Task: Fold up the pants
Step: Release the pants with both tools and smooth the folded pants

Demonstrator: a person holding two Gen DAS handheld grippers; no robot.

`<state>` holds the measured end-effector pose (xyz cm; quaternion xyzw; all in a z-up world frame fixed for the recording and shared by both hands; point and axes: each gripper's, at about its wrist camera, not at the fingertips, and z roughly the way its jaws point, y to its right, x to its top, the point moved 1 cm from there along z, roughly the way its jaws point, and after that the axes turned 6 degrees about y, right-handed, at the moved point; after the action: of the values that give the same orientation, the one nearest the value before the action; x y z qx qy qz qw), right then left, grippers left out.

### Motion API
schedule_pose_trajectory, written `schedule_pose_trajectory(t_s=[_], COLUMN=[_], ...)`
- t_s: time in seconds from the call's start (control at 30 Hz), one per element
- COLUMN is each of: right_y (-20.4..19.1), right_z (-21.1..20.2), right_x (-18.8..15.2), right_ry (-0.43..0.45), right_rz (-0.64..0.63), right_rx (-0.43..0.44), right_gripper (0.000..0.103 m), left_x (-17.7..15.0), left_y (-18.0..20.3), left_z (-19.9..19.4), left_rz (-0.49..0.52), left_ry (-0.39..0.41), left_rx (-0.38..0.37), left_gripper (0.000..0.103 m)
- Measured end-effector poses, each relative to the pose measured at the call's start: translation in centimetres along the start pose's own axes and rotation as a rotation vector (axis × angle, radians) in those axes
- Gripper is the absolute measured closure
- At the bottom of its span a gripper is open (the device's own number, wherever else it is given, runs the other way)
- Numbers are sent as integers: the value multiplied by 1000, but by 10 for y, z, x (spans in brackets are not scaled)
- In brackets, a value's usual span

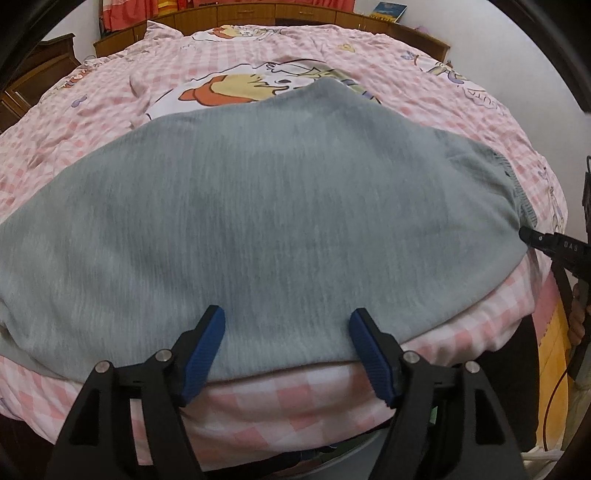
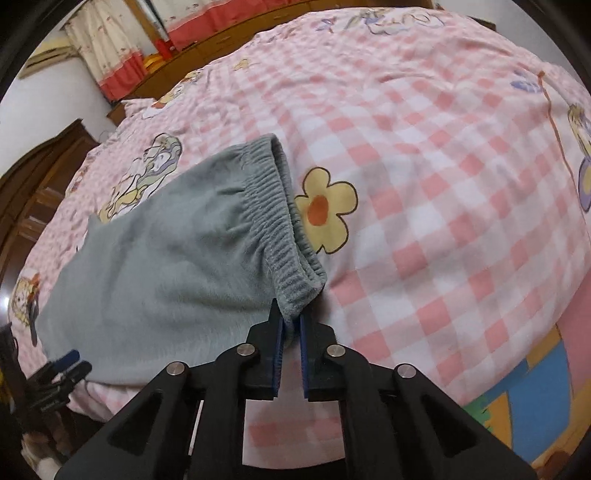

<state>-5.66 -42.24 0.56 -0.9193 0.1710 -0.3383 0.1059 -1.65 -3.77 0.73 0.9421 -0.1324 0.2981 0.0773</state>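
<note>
Grey sweatpants (image 1: 258, 221) lie spread across the near part of the bed; their ribbed elastic waistband (image 2: 275, 206) is at the right end. My left gripper (image 1: 287, 321) is open, its blue pads over the pants' near edge, holding nothing. My right gripper (image 2: 291, 325) is shut on the near corner of the waistband; it also shows at the right edge of the left wrist view (image 1: 532, 236). The left gripper shows at the lower left of the right wrist view (image 2: 70, 363).
The bed has a pink checked cover (image 2: 443, 184) with cartoon prints. A wooden headboard (image 1: 258, 14) runs along the far side, a dark wooden cabinet (image 2: 40, 173) stands at the left. The bed's near edge (image 1: 295, 406) drops off just below the pants.
</note>
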Motion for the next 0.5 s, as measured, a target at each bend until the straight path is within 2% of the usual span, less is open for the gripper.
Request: schedule_pose_trajectory(t_s=[0.07, 0.2, 0.27, 0.4, 0.5], right_y=[-2, -27, -43, -76, -99], right_z=[-13, -41, -41, -4, 40], right_x=[3, 17, 28, 44, 46], right_ry=[19, 113, 129, 44, -55], right_rz=[-13, -94, -118, -158, -225], right_rx=[-35, -82, -37, 118, 126], right_gripper=[84, 84, 83, 83, 83], left_x=[0, -1, -1, 0, 1], left_y=[-1, -3, -2, -1, -4], left_z=[1, 0, -1, -6, -8], left_rz=[-1, -4, -3, -20, -35], left_ry=[-1, 6, 7, 24, 29], left_rx=[-6, -13, -10, 0, -11], left_gripper=[28, 26, 26, 26, 25])
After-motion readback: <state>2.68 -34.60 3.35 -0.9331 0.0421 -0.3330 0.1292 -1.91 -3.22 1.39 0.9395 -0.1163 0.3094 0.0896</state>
